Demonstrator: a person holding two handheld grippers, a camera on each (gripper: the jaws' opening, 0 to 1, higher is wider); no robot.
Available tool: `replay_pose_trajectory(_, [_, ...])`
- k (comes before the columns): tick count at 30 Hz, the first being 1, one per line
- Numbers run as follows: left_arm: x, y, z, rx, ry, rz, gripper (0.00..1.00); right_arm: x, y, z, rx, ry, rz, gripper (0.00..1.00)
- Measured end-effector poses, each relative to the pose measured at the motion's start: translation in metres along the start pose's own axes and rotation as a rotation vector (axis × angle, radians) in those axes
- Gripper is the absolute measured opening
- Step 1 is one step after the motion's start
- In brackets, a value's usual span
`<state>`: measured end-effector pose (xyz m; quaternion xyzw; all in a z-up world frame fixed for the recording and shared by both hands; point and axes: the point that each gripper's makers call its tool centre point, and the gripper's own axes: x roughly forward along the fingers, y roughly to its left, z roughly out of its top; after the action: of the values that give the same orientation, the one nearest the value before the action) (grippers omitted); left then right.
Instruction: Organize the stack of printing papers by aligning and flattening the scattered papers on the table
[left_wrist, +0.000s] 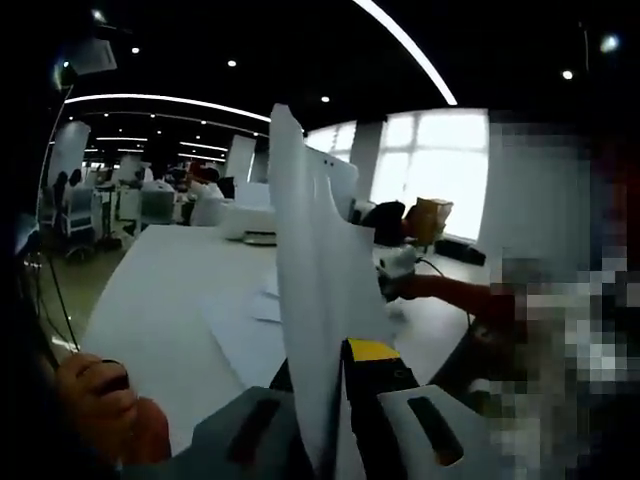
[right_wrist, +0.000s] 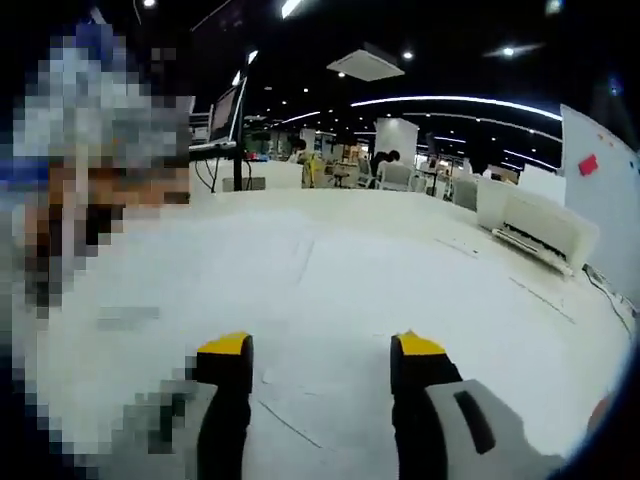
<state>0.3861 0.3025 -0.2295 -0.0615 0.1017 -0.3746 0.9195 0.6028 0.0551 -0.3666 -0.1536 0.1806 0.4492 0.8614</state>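
White table (right_wrist: 400, 260) | left gripper (left_wrist: 335, 400) fingers clamp upright papers (left_wrist: 310, 280) | right gripper (right_wrist: 320, 362) fingers wide

Upright paper sheet (left_wrist: 312, 290) hides left jaw tip; distant desks (right_wrist: 350, 170) too small.

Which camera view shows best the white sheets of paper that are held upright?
The left gripper view: the white upright paper sheets stand edge-on between its tongs, which grip them. The right gripper view shows flat white paper sheets on the table beyond its open tongs.
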Motion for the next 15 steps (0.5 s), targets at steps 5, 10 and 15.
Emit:
replay_pose_trajectory(5, [-0.001,-0.001,-0.001,0.004,0.0,-0.001,0.06,0.002,0.028,0.012,0.002,0.05,0.074,0.66])
replay_pose_trajectory(10, [-0.007,0.001,0.002,0.006,-0.013,0.007,0.06,0.009,0.062,0.026,0.006,0.051,0.14,0.67])
replay_pose_trajectory(15, [-0.011,0.003,0.006,0.006,-0.028,0.013,0.06,0.025,0.094,0.038,-0.034,0.054,0.174,0.65])
